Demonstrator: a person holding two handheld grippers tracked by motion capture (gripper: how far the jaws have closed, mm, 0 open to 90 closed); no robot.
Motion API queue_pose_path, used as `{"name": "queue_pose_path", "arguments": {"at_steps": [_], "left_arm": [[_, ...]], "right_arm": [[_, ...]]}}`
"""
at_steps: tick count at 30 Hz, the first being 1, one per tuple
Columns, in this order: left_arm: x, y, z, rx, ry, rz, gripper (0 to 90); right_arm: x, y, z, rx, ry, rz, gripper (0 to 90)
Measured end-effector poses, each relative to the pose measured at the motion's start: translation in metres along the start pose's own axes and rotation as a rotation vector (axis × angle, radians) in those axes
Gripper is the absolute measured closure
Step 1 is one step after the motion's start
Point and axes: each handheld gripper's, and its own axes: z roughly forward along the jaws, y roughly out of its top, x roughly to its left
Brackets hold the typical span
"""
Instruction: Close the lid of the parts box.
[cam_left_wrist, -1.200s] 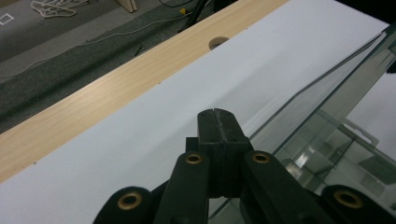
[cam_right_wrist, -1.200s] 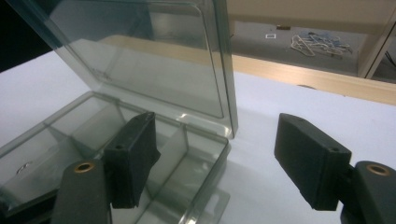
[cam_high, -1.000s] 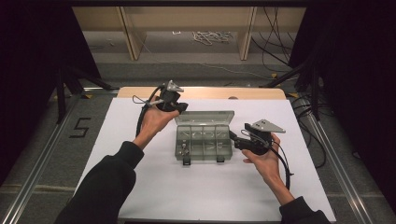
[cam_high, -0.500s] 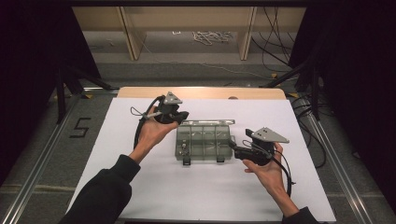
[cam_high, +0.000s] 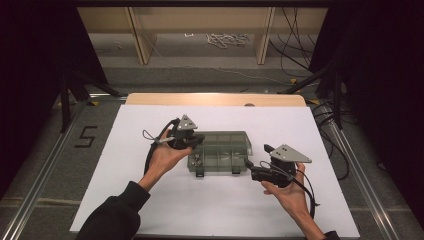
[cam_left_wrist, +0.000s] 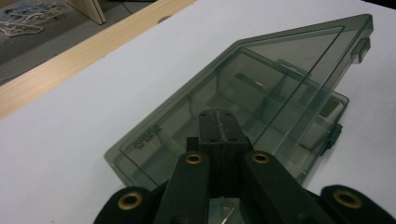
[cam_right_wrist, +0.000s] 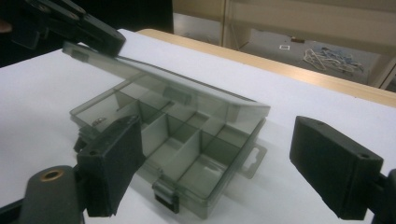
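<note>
With clenched jaws our left gripper (cam_high: 192, 141) is pressing the organizer box's (cam_high: 220, 159) lid (cam_left_wrist: 261, 88) lower than before, while our right gripper (cam_high: 256, 172), at four o'clock, has just been opening, empty.

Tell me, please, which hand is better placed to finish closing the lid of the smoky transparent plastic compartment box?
Left. The left tool, shut, already rests on the half-lowered lid of the smoky transparent plastic compartment box and can probably press it down. The right tool stands open beside the box's end, holding nothing.
</note>
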Motion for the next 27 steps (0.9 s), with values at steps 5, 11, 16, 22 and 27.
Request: {"name": "queue_pose_path", "arguments": {"at_steps": [5, 11, 16, 22, 27], "left_arm": [[-0.004, -0.008, 0.004, 0.000, -0.015, -0.002, 89.9], [-0.009, -0.015, 0.010, 0.018, -0.026, 0.017, 89.8], [-0.012, -0.020, 0.013, 0.033, -0.032, 0.022, 89.8], [-0.017, -0.027, 0.017, 0.052, -0.033, 0.029, 89.8], [-0.020, -0.029, 0.019, 0.059, -0.034, 0.048, 89.8]], "right_arm": [[0.001, -0.002, -0.004, -0.022, 0.015, -0.001, 18.0], [0.002, -0.004, -0.005, -0.019, 0.027, 0.000, 18.5], [0.002, -0.005, -0.008, -0.003, 0.023, 0.010, 18.6], [0.000, -0.007, -0.008, -0.014, 0.013, 0.014, 18.9], [-0.001, -0.008, -0.008, 0.003, 0.025, 0.033, 18.9]]}}
